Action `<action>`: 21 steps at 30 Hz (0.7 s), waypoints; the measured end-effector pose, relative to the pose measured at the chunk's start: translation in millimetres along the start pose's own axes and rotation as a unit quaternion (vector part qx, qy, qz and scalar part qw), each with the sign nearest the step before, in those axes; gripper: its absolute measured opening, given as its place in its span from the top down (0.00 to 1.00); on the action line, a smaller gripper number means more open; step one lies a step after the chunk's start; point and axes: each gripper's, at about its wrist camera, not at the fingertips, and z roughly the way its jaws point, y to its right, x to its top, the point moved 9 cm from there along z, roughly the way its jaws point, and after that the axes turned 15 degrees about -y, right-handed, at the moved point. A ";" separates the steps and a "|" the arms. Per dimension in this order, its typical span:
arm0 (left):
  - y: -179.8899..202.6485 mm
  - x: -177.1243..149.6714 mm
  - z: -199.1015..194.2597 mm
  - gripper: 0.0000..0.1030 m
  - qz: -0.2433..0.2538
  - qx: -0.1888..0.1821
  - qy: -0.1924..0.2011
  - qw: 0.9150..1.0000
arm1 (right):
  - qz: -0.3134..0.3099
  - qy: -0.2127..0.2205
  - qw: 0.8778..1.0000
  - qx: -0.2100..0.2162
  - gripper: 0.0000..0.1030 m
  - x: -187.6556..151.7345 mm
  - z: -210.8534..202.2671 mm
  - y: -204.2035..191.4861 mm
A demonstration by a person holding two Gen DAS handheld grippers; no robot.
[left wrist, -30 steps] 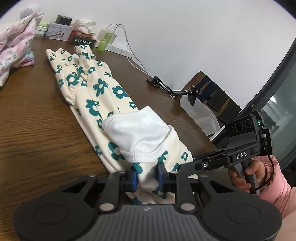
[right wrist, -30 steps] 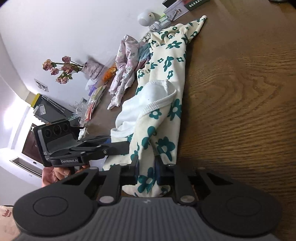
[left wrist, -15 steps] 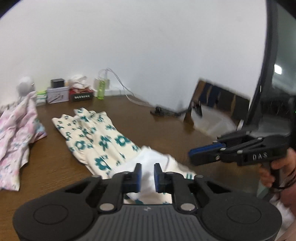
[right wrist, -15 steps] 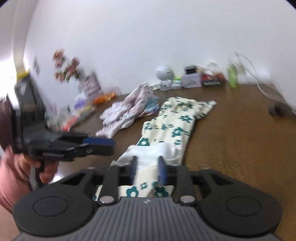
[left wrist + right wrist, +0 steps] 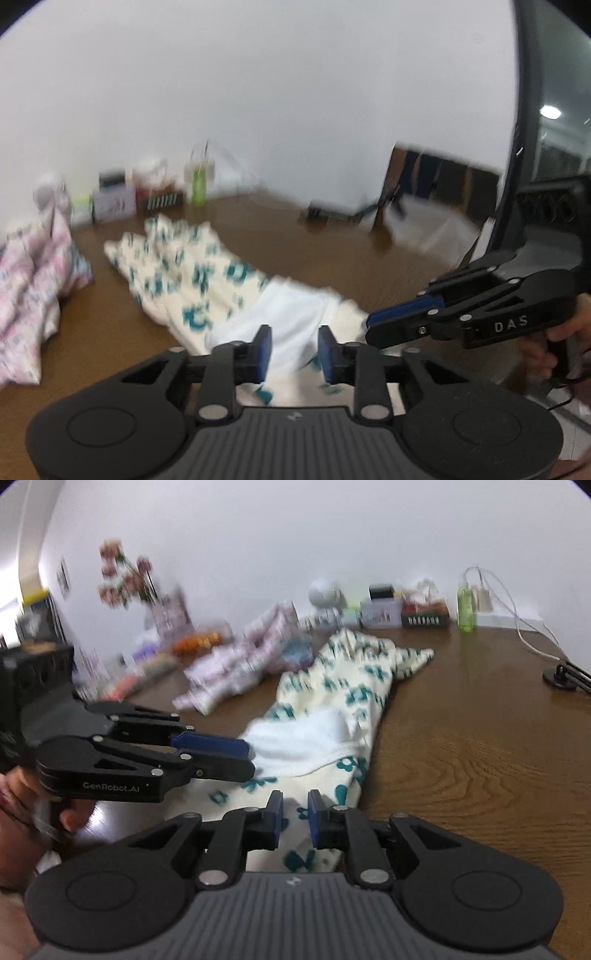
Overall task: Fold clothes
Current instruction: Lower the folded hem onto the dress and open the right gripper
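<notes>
Along the wall at the back of the brown wooden desk (image 5: 480, 746) stand a green bottle (image 5: 465, 609), a white tin box (image 5: 380, 614) and a dark red box (image 5: 424, 616). Dried pink flowers (image 5: 123, 576) rise at upper left. A white cable (image 5: 517, 613) trails rightward; a black stand (image 5: 561, 674) sits at the right edge.

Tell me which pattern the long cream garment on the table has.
Teal flowers on the cream garment; the right wrist view shows it best.
</notes>
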 end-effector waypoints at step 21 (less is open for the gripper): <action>16.5 -11.9 -4.2 0.78 0.036 0.058 -0.015 0.998 | -0.034 0.037 0.997 -0.064 0.84 28.6 -17.3 -19.0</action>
